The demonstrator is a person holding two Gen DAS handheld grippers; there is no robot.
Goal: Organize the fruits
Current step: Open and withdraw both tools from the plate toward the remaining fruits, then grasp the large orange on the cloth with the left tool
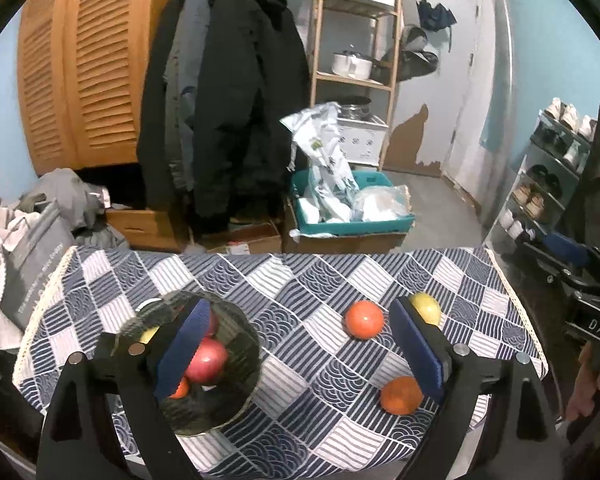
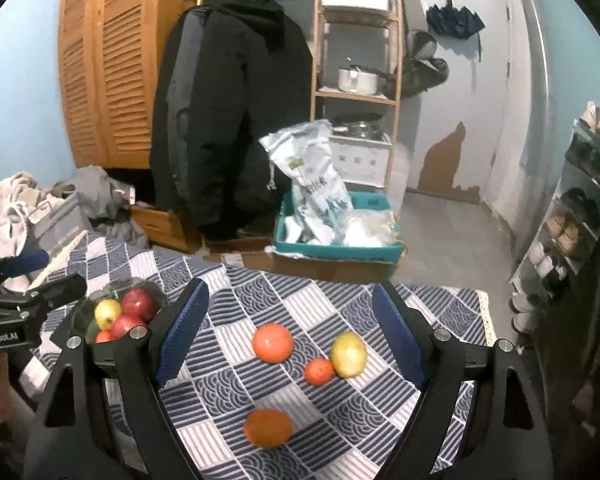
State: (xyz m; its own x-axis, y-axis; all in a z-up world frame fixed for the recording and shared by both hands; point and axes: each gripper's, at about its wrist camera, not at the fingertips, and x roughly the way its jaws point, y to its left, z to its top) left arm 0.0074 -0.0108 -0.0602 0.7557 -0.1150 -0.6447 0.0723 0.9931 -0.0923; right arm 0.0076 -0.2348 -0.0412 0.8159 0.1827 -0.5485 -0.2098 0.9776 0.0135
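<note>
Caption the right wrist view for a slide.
Open right gripper above four loose fruits on the checked tablecloth; bowl of fruit at left.

Lived-in home, entry or storage room: dark coats (image 1: 240,92) on a rail, louvred wooden wardrobe (image 1: 80,68), wooden shelf unit (image 2: 356,60) with cooking pots, shoe rack (image 1: 548,168) at right, laundry pile (image 2: 16,208) past the left edge of a cloth-covered table (image 1: 300,280).

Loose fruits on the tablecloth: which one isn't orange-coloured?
The yellow-green fruit, farthest right, touching the smallest orange fruit. The large orange-red one and the dull orange one lie apart.
</note>
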